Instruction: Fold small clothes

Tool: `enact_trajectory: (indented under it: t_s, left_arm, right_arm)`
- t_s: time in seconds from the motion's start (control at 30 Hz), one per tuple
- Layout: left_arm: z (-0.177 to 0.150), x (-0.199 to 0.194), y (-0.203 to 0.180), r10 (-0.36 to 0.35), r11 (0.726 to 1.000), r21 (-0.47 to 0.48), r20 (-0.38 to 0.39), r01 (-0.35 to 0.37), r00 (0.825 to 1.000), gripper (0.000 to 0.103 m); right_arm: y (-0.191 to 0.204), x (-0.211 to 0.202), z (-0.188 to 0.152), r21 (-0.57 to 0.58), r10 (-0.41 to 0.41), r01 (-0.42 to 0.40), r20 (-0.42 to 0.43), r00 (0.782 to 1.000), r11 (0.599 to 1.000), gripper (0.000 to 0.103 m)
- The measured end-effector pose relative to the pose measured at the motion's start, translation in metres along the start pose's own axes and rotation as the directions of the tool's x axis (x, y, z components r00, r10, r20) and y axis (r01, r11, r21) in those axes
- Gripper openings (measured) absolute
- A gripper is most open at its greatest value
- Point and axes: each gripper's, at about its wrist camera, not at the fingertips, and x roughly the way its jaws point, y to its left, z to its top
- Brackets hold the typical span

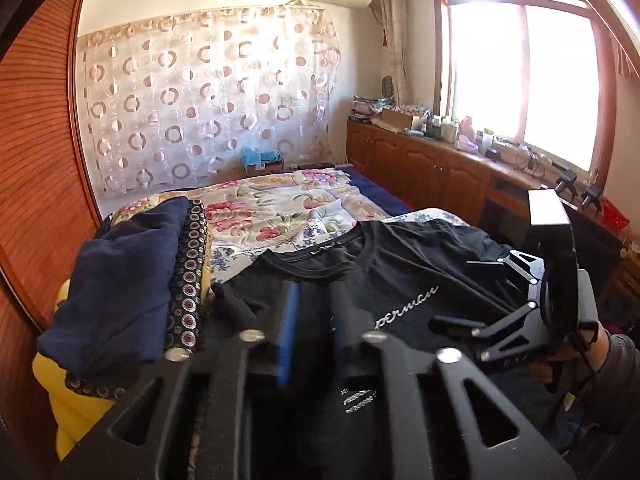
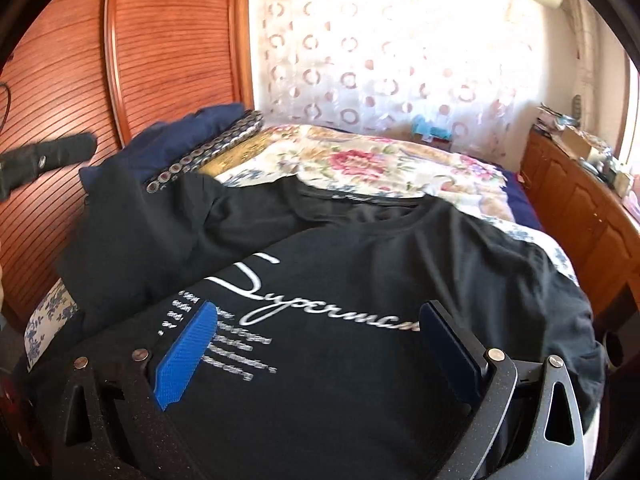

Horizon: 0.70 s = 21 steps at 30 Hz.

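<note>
Hovered over the black T-shirt [image 2: 360, 248] on the bed [image 2: 360, 160], right tool [image 2: 316, 344] spread, left tool [image 1: 316, 320] narrowly apart, empty — risked bunching cloth.

The left gripper [image 1: 312, 320] points forward and down, its blue pads a narrow gap apart. The right gripper [image 2: 320, 344] has its jaws spread wide, a sleeved hand [image 1: 576, 356] gripping its handle.
</note>
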Motion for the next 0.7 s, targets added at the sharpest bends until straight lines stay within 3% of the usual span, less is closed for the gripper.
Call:
enact_trajectory:
  t_s: [0.07, 0.13, 0.23, 0.47, 0.6, 0.7]
  left_arm:
    - [-0.003, -0.007, 0.007, -0.006, 1.0, -0.012, 0.01, 0.006, 1.0, 0.036]
    - [-0.009, -0.013, 0.005, 0.013, 1.0, -0.016, 0.021, -0.012, 1.0, 0.059]
    - [-0.02, -0.019, 0.01, 0.034, 0.999, -0.04, 0.021, -0.033, 0.999, 0.078]
    - [-0.073, -0.007, 0.037, 0.08, 0.991, -0.101, -0.097, -0.09, 0.992, 0.081]
    - [-0.097, 0.015, 0.05, 0.139, 0.982, -0.092, -0.221, -0.163, 0.965, 0.081]
    - [-0.111, 0.025, 0.064, 0.146, 0.977, -0.114, -0.273, -0.183, 0.951, 0.081]
  right_arm:
    - [-0.004, -0.003, -0.003, 0.011, -0.006, 0.006, 0.004, 1.0, 1.0, 0.101]
    - [-0.006, -0.004, -0.002, 0.024, 0.004, -0.004, 0.005, 1.0, 1.0, 0.101]
    - [0.0, -0.002, 0.002, 0.037, 0.059, -0.059, 0.005, 0.998, 0.998, 0.091]
    - [0.03, 0.01, 0.004, -0.031, 0.19, -0.19, -0.012, 0.982, 0.981, 0.07]
    - [0.054, 0.024, 0.009, -0.085, 0.243, -0.245, -0.04, 0.969, 0.966, 0.064]
    - [0.073, 0.037, 0.014, -0.117, 0.285, -0.291, -0.068, 0.956, 0.949, 0.061]
